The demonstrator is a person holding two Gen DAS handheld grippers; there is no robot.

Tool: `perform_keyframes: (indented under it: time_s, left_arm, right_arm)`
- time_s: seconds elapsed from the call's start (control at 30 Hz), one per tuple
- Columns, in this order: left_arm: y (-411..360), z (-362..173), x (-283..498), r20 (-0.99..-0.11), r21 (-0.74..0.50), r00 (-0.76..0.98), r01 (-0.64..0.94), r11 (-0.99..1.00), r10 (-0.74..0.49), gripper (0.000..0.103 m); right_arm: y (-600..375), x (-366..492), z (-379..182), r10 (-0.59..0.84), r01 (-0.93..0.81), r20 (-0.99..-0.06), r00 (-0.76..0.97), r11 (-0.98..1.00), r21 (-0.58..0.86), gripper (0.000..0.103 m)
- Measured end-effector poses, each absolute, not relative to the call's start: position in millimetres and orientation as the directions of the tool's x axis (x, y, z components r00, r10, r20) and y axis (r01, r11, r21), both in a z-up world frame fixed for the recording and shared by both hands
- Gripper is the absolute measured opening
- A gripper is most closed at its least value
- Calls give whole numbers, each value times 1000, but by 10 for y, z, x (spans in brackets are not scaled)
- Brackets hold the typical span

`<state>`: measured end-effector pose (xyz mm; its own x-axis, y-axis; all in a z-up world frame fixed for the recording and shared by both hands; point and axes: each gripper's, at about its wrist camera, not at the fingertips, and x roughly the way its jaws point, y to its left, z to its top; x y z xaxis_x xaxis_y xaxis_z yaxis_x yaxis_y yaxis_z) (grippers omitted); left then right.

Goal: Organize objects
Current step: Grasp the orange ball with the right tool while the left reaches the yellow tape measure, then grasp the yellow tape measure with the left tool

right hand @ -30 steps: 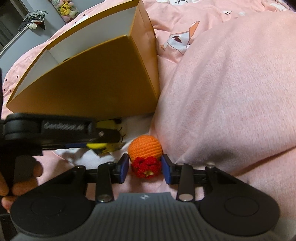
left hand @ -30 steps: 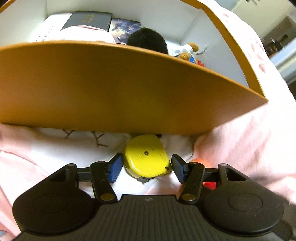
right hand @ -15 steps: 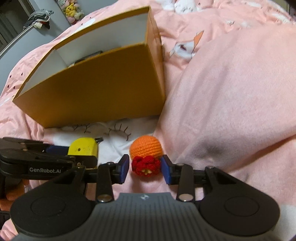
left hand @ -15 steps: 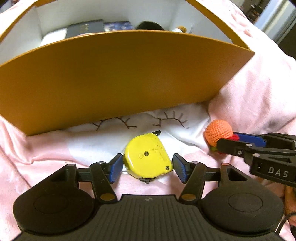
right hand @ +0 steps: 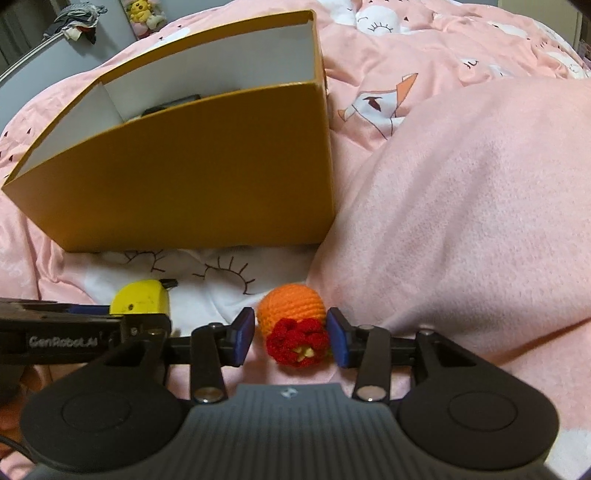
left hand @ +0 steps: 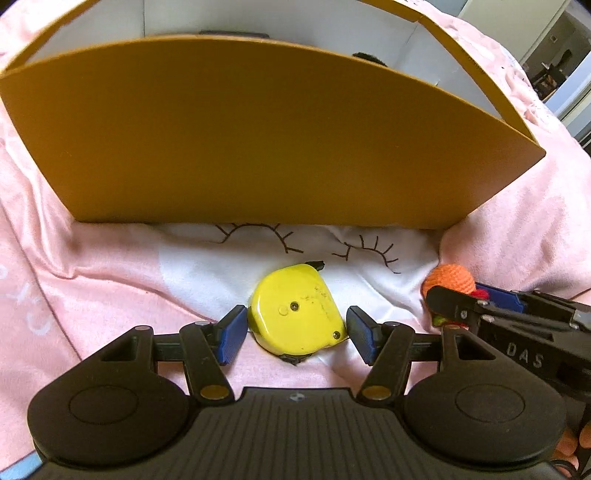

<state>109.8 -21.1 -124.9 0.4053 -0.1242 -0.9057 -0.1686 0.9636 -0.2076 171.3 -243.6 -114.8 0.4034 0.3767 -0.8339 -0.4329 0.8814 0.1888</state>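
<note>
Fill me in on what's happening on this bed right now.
A person is tidying small things with a handheld gripper in each hand. The left gripper sits open around a yellow tape measure lying on the pink bedding. The right gripper is open around a crocheted orange-and-red toy, its pads very close on each side. Neither thing looks lifted. Just behind them stands an open orange box that already holds a few items.

A home bedroom: pink cartoon-print bedding (right hand: 424, 66), a fleece blanket (right hand: 480, 206), plush toys (right hand: 142, 13) on a shelf.
</note>
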Motion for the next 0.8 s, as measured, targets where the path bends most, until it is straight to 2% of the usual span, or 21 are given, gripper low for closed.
perform_keyframes:
  time_s: [0.1,0.3,0.67,0.7,0.73,0.77,0.8]
  left_arm:
    - [-203,-1247,1103,-909,-204,400,-177,963,-119,72]
    - [-34,-1266,1070,-893,-294,411,-219,931,-185,66]
    - [67,-964,945,-822,-381,494,-105,919,-284,63]
    - [70,-915,927,-813,-382,507,-92,919,-287,54]
    - [64,-869,917,-800,-373,531,-75,925,-280,24]
    - [51,-856,940,-791,-405,519,-49,913,-323,17]
    - [44,-847,943,-787,-417,518,-47,908,-335,5]
  right_arm:
    - [-2427,1753,-1191,367,-418,-839,402,889,188,45]
    - [-2376,1702,-1172,341,-432,-837,429,891,141,43]
    - [-2391,1353,-711,393,-470,-771,501,872,140,42]
    - [-2390,1329,-662,394,-471,-766,508,872,136,42]
    - [-2391,1306,-610,395,-473,-760,517,871,131,42]
    - [-2392,1275,-553,400,-479,-751,526,869,127,42]
    - [-2390,1246,-494,404,-482,-742,535,867,124,42]
